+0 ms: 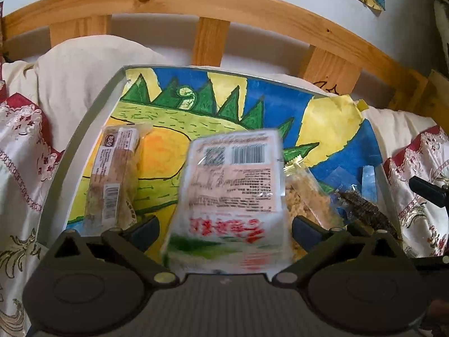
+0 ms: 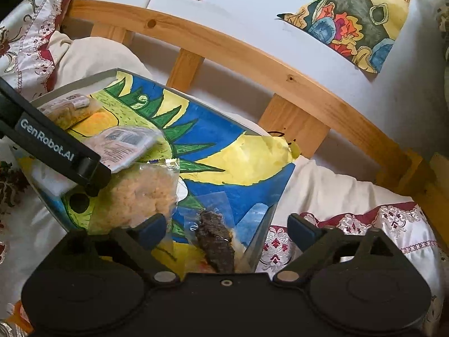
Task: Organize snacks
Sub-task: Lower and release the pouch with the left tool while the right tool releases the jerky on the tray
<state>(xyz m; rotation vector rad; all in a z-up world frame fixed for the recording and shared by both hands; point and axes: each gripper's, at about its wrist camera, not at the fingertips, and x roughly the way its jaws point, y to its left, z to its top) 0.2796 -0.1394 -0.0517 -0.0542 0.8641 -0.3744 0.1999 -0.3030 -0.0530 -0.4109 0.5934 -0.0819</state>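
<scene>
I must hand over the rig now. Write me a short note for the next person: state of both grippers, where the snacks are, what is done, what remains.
Left gripper: open, jaws either side of the white-and-pink printed snack packet; the pads seem clear of it.
Right gripper: open, over the dark brown snack in clear wrap.
All lie in the grey shallow tray lined with a dinosaur painting, along with the long brown wrapped bar at its left and the clear bag of yellow crumbly snack.
Done: four snacks in the tray.
Left: probably only tidying; I cannot see more snacks outside.

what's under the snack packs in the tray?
A painted dinosaur picture lines the tray: green spikes, blue sky, yellow patches. The white packet, the yellow crumbly pack and the dark snack cover parts of it; those parts can't be seen.
</scene>
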